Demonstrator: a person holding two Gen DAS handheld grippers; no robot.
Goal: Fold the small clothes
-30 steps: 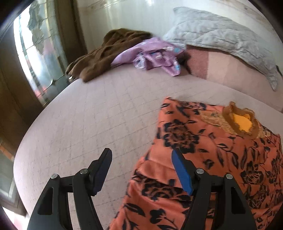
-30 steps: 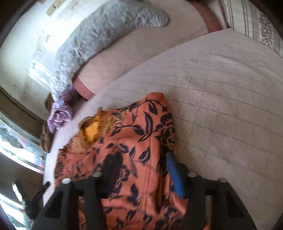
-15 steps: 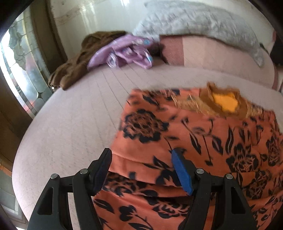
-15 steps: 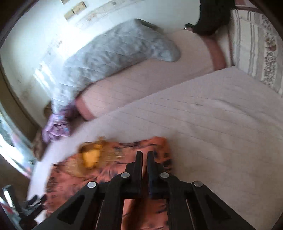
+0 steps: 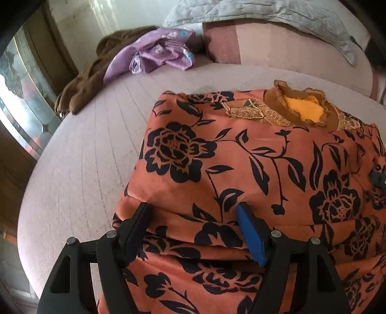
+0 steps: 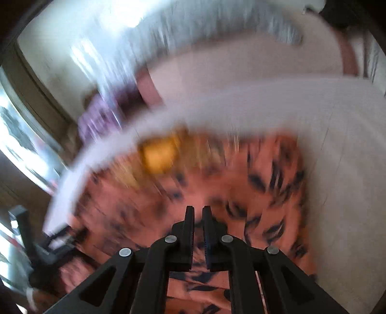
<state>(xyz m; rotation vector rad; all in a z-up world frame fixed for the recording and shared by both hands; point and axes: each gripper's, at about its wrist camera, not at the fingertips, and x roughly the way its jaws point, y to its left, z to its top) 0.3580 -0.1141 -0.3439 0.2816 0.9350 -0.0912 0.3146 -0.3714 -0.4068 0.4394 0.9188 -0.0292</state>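
- Bed cover [image 5: 79, 154], pale pink with a stitched grid, is lying flat.
- Brown garment [image 5: 86, 79] is lying crumpled at the bed's far left edge, beside the window [image 5: 17, 96].
- Purple cloth [image 5: 156, 53] is lying bunched, touching the brown garment.
- Grey quilt [image 5: 277, 14] is draping over a pink bolster [image 5: 277, 48].

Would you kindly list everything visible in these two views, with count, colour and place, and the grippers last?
Floral garment: one, orange with black flowers and a yellow-lined neck, partly folded on the bed.
Bed cover: one, pale pink, under the garment.
Purple cloth: one, lilac, crumpled at the far edge.
Brown cloth: one, brown, beside the purple one.
Quilted pillow: one, grey, atop the pink bolster.
Bolster: one, pink, along the bed's far side.
Window: one, at the left.
Left gripper: black, a blue pad, jaws opening over the garment's fold.
Right gripper: black, jaws shut above the garment.
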